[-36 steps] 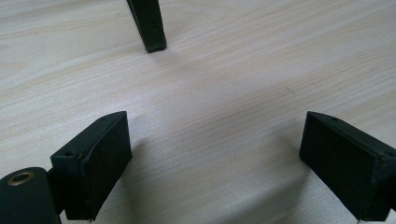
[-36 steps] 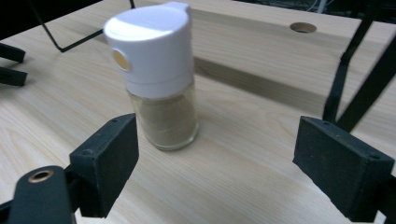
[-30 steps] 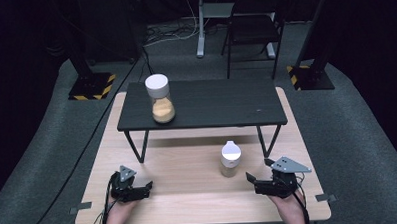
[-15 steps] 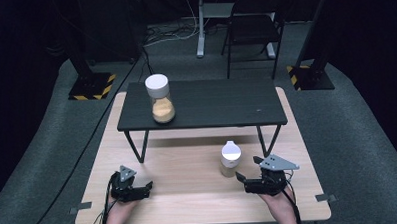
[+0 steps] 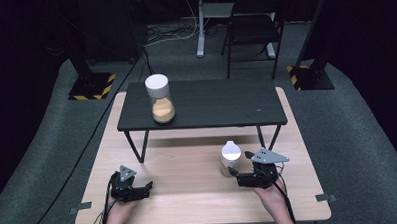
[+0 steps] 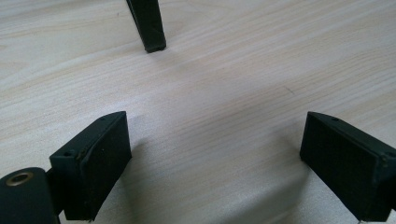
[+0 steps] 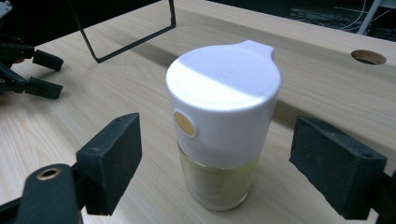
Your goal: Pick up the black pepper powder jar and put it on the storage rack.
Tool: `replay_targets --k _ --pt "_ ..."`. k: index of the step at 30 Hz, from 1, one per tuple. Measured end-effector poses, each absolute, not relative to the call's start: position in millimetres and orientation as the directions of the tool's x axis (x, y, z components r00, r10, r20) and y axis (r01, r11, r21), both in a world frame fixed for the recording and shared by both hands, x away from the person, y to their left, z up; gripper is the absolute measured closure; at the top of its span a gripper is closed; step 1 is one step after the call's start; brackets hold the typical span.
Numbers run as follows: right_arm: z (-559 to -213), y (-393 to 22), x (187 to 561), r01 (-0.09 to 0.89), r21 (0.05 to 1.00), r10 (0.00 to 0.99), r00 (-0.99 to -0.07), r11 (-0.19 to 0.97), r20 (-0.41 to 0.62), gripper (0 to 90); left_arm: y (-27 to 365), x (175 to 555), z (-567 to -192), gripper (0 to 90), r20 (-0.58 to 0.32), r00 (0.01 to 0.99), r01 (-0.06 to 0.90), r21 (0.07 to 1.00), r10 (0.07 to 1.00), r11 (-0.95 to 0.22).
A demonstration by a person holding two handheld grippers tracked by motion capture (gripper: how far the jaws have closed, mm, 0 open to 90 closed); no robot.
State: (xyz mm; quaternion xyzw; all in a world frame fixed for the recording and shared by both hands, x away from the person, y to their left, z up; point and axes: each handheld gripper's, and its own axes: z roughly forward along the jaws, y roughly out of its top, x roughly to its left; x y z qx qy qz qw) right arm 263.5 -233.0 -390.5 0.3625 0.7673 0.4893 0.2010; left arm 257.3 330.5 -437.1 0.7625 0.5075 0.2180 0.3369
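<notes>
The right claw (image 5: 234, 173) has just been narrowing around the small white-lidded glass jar of pale powder (image 7: 222, 130) on the light wooden table (image 5: 189, 192), pads not yet touching; next, I'd say, squeeze. The left claw (image 5: 148, 186) rests released

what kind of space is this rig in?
Probably a lab or studio set up for recording, not a home. Black drapes ring a grey carpet, stand bases marked with hazard stripes sit at the edges, and loose cables run behind the wooden table near a folding chair.
</notes>
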Motion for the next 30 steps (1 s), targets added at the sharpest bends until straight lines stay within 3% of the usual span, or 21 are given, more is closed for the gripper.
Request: replay_targets --k 17,30 --pt "-398 -207 292 0.369 0.882 0.752 -0.659 0.294 0.025 19.5 331 258 -437 7.9 -0.01 0.391 0.627 0.735 0.92 -0.259" --pt "-401 -193 296 0.361 0.875 0.767 -0.641 0.322 -0.018 29.6 331 258 -437 7.8 -0.01 0.394 0.627 0.734 0.919 -0.26"
